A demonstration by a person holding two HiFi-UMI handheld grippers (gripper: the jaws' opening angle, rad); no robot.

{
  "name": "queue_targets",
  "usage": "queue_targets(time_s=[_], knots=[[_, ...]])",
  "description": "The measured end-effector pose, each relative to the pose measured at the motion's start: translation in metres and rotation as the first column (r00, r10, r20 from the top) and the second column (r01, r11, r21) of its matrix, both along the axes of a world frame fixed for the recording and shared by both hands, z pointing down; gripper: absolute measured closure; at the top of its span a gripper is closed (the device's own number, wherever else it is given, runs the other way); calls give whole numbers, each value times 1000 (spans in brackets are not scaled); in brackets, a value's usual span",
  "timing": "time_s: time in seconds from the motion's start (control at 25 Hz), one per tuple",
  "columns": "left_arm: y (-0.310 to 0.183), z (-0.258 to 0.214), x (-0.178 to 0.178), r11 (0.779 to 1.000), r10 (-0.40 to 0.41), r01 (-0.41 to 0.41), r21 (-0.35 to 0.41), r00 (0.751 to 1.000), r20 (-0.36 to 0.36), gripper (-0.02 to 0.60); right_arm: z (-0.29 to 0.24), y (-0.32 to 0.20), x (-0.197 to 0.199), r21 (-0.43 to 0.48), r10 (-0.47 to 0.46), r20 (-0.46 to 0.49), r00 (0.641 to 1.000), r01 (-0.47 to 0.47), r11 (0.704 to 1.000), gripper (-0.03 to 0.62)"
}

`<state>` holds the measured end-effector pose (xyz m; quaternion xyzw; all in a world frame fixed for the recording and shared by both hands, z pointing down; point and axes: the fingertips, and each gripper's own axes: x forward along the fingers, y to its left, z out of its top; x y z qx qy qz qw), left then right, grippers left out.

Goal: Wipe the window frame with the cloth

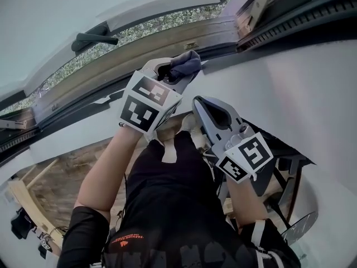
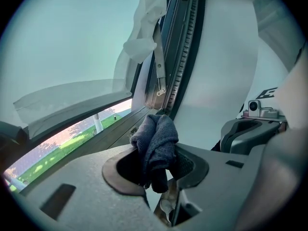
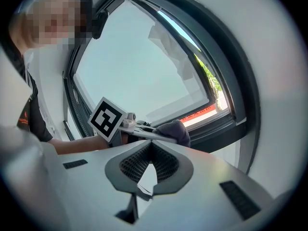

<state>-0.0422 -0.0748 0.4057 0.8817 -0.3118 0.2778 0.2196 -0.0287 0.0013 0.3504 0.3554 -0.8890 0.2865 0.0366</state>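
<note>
A dark blue-grey cloth (image 1: 187,64) is bunched between the jaws of my left gripper (image 1: 177,75), which is shut on it. The cloth's top presses against the dark lower window frame (image 1: 223,51) where it meets the white wall. In the left gripper view the cloth (image 2: 157,143) hangs folded through the left gripper (image 2: 156,171), with the frame's rail (image 2: 185,52) running up behind it. My right gripper (image 1: 203,107) hovers just below and right of the left one, shut with nothing in it. Its own view shows the right gripper (image 3: 150,149), with the cloth (image 3: 176,131) beyond.
A dark window handle (image 1: 93,38) sticks out at the upper left of the sash. White wall (image 1: 301,94) fills the right side. A crumpled white film (image 2: 144,28) hangs on the glass. A person's torso and arms fill the lower middle, above a wooden floor (image 1: 61,183).
</note>
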Motion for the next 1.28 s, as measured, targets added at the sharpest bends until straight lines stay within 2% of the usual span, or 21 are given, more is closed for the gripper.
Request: queue_targets(time_s=[0.12, 0.4, 0.64, 1.0, 1.28], knots=[[2, -2, -1, 1000, -8, 7, -20, 998, -55, 439, -3, 1, 0, 6, 5, -2, 1000, -5, 1000, 589], [3, -26, -3, 1000, -13, 14, 2, 991, -135, 437, -19, 1, 5, 26, 28, 10, 1000, -28, 999, 589], [2, -72, -8, 995, -24, 52, 85, 954, -300, 433, -42, -1, 9, 78, 33, 27, 999, -35, 996, 589], [12, -129, -19, 979, 15, 63, 193, 927, -375, 433, -80, -2, 18, 173, 54, 37, 998, -60, 983, 589], [23, -175, -28, 964, 59, 70, 256, 884, -464, 433, -110, -2, 21, 241, 72, 30, 997, -78, 967, 589]])
